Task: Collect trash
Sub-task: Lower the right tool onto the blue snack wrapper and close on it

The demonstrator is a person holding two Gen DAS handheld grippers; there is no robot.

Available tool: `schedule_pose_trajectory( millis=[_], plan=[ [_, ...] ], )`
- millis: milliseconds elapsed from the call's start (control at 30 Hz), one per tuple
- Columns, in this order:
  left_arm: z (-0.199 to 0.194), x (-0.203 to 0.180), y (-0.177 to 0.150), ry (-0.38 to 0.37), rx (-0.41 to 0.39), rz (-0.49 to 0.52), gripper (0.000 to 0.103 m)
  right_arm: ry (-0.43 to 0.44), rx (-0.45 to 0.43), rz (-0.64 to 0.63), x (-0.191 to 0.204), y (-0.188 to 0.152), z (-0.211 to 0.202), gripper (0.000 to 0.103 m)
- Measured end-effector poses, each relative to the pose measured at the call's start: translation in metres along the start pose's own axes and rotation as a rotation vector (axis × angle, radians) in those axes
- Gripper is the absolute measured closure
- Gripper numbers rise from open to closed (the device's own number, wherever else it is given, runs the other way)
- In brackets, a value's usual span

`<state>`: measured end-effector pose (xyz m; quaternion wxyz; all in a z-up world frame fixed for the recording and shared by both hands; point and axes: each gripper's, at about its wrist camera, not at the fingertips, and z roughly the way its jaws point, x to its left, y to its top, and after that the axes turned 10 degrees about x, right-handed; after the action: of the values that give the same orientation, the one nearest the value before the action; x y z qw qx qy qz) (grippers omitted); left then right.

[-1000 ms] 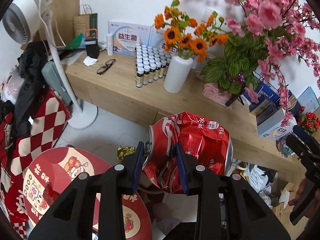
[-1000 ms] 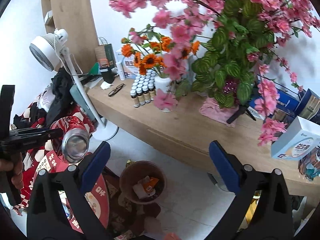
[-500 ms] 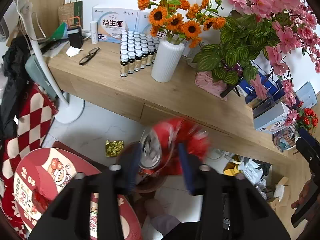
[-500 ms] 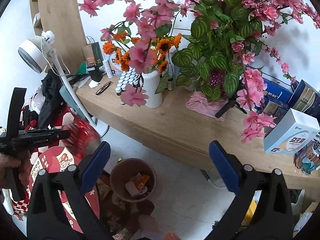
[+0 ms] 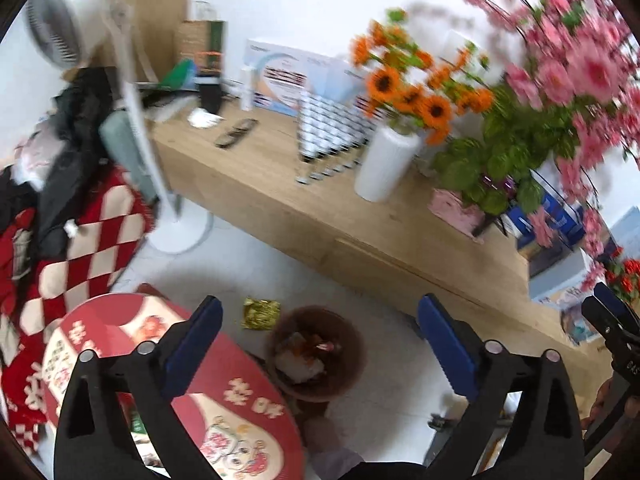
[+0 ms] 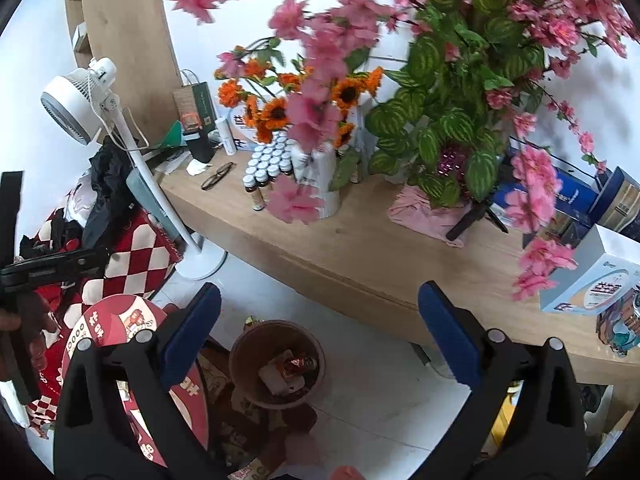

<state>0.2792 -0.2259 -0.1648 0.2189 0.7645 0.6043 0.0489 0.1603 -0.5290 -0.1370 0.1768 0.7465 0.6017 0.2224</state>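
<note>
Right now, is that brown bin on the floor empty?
No. The brown bin holds trash: wrappers and a red crumpled item show inside.

Bright even daylight, soft shadows; left wrist view motion-blurred, right sharp; heavy fisheye warp w/ dark corners.

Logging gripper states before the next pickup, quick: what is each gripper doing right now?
Left gripper: open, jaws wide apart, holding nothing.
Right gripper: open, jaws wide apart, holding nothing.

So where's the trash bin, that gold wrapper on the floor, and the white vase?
trash bin (image 6: pixel 240 344): right wrist view, on its left rim.
gold wrapper (image 5: pixel 262 313): left wrist view, on its middle.
white vase (image 5: pixel 386 166): left wrist view, on its body.
</note>
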Motion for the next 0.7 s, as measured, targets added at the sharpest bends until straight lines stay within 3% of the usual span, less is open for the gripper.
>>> schedule_pose_trajectory(
  millis=[333, 533, 700],
  plan=[
    [-0.08, 0.122, -0.061, 0.155, -0.077, -0.243, 0.006, 0.118, 0.062, -0.133, 0.088, -0.002, 0.02, 0.006],
    [-0.13, 0.194, -0.128, 0.236, -0.101, -0.392, 0.006, 0.158, 0.092, -0.276, 0.164, -0.019, 0.025, 0.006],
    [-0.155, 0.242, -0.187, 0.272, -0.101, -0.499, 0.006, 0.197, 0.143, -0.401, 0.227, -0.053, 0.036, 0.006]
  ],
)
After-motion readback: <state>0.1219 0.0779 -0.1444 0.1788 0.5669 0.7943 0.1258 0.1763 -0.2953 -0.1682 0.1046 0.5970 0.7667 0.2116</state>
